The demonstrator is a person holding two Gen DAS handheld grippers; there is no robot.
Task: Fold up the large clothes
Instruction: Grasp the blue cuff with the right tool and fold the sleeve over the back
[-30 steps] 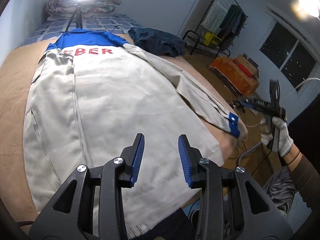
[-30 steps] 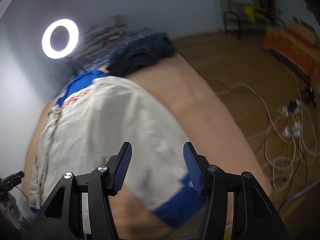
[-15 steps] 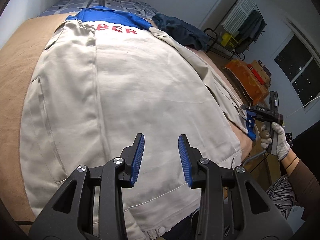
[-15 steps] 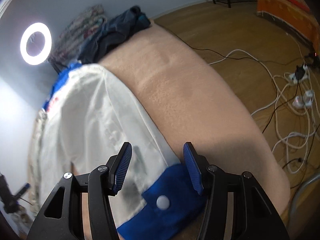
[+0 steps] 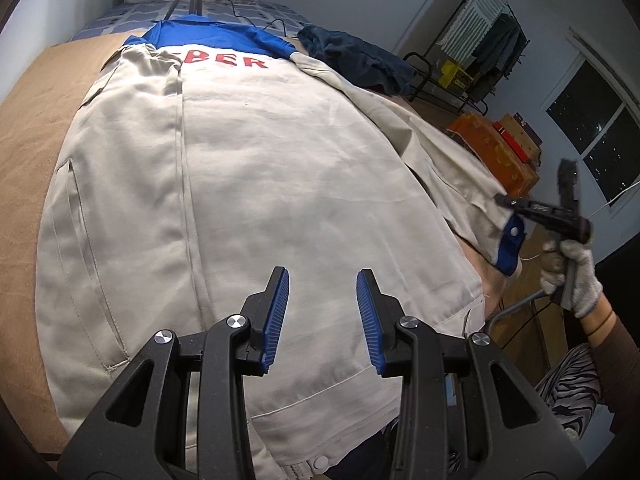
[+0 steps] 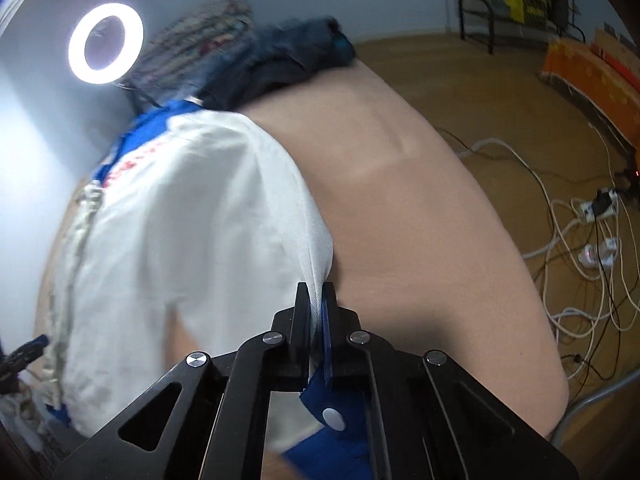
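A: Starting at the left, what's there?

B: The tan bed cover shows bare along the left edge. On it lies the beige jacket, spread flat with its back up, its blue yoke at the far end under red lettering.

A: And the left gripper?

B: It hangs over the near hem of the jacket, jaws apart, nothing between the blue pads.

A: Further right?

B: The jacket's right sleeve runs along the right side of the bed toward the near corner. Its blue cuff, with a white snap, is pinched in the right gripper, held by a gloved hand.

A: Does the right wrist view agree?

B: Yes. There the right gripper has its jaws together, clamped on the sleeve cloth just above the cuff, which hangs back toward the camera.

A: Anything beyond the jacket?

B: A dark blue garment lies at the far right of the bed. A ring light glows at the far end, and white cables sprawl on the wooden floor to the right.
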